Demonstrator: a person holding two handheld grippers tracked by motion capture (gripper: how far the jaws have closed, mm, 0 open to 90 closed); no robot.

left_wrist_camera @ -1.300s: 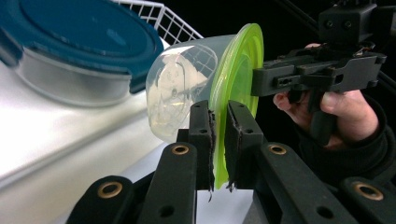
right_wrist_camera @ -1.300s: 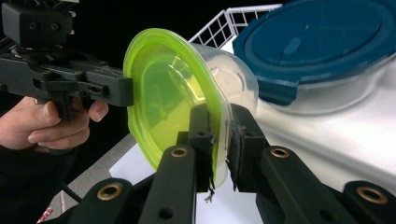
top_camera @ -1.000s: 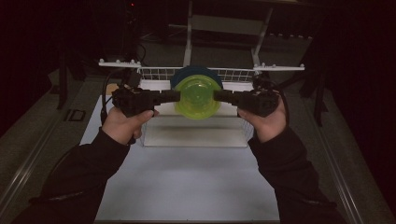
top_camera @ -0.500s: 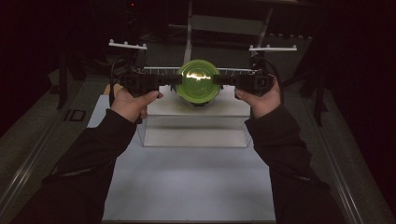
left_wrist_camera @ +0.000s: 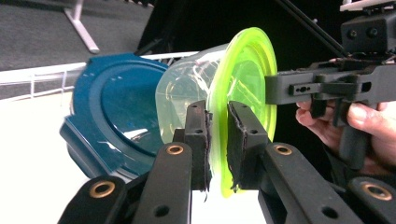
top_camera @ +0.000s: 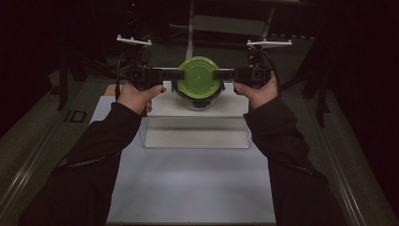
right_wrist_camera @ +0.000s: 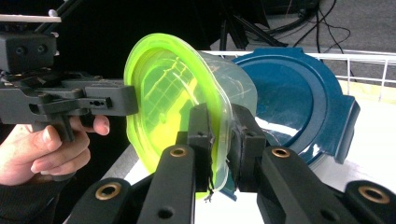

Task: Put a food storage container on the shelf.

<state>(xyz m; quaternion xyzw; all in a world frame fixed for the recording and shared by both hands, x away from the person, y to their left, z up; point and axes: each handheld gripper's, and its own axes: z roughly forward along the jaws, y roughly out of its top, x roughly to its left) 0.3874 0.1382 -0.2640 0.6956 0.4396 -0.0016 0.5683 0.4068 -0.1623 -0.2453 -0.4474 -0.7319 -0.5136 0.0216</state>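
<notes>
Dark surroundings are framing a white table (top_camera: pixel 188 188), where a raised white block (top_camera: pixel 197 106) is standing. Both grippers are holding a clear plastic bowl with a round lime-green lid (top_camera: pixel 199 75) above that block. Left gripper (left_wrist_camera: pixel 217 140) fingers are pinching the lid's rim, and the right gripper (right_wrist_camera: pixel 220 140) fingers are pinching its opposite rim. A dark blue plastic lid (left_wrist_camera: pixel 112 112) is lying just behind, before a white wire rack (right_wrist_camera: pixel 373 58). Open table is lying nearer the person.

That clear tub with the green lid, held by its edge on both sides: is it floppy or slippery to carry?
The lid probably bends a little: its rim looks wavy where the right gripper pinches it. The clear tub looks empty, so likely light. Smooth plastic may slip, so two grips, with the left gripper, seem wise.
</notes>
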